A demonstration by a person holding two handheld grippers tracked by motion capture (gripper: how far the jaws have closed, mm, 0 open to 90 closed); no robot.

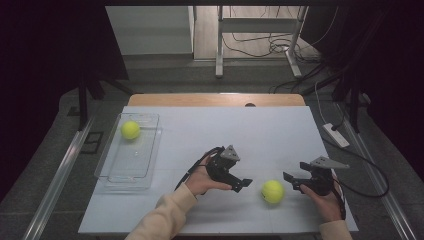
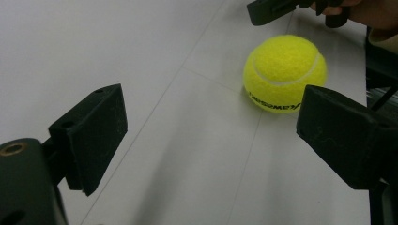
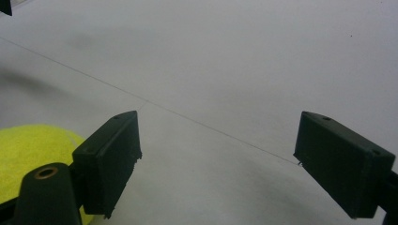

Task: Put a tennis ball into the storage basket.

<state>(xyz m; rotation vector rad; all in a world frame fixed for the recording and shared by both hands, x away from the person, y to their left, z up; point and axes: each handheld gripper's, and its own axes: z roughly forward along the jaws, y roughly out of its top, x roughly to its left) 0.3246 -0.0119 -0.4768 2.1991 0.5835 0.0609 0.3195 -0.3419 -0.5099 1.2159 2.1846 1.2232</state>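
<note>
The left gripper [image 1: 243, 184] holds its jaws wide apart with nothing between them, aimed at the tennis ball [image 1: 272, 191] just beyond its tips. The right gripper [image 1: 289, 178] also stands spread and empty, close on the ball's other side. The ball rests on the white table [image 1: 260, 135]. A second tennis ball [image 1: 130, 130] sits in the clear tray [image 1: 112, 175] at the far left.
</note>
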